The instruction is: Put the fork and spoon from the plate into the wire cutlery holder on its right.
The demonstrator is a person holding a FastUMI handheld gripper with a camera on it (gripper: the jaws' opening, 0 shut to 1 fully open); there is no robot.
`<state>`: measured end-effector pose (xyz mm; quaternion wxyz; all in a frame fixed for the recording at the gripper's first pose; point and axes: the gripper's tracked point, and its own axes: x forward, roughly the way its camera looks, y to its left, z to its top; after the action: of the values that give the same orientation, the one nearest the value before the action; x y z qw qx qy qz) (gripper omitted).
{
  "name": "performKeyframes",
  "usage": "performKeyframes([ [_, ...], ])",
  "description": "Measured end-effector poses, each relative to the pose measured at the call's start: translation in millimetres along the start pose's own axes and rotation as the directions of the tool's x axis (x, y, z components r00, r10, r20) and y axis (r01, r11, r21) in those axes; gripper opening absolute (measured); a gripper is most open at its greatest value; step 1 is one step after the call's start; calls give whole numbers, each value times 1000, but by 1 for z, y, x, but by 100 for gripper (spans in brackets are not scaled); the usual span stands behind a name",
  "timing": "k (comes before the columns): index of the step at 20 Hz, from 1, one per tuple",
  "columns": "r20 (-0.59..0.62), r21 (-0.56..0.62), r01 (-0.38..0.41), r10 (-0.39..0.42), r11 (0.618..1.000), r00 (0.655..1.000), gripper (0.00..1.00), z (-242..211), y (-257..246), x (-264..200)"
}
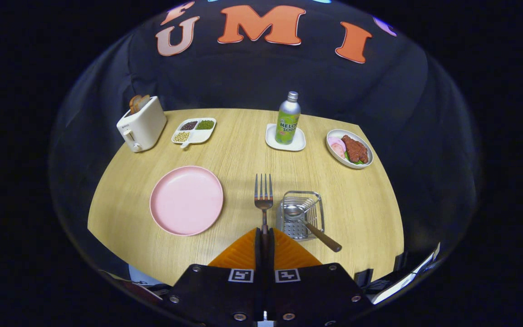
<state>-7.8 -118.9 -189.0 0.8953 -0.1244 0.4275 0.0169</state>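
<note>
My gripper (pixel 264 232) is shut on the fork (pixel 263 195), whose handle runs between the orange fingers (pixel 243 254) while its tines point away over the table. The fork hangs between the pink plate (pixel 186 200) and the wire cutlery holder (pixel 301 214), just left of the holder. The spoon (pixel 309 222) lies in the holder, bowl down inside and brown handle sticking out toward me on the right. The plate is bare.
On the round wooden table (pixel 239 154) stand a white toaster (pixel 142 125) with bread, a divided dish of beans (pixel 194 131), a green soda bottle (pixel 288 119) on a white coaster, and a plate of meat (pixel 350 148) at the far right.
</note>
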Motion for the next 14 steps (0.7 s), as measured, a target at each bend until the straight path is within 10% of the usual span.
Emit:
performKeyframes([
  [14, -373, -71, -22, -6, 997, 928, 3, -22, -41, 20],
])
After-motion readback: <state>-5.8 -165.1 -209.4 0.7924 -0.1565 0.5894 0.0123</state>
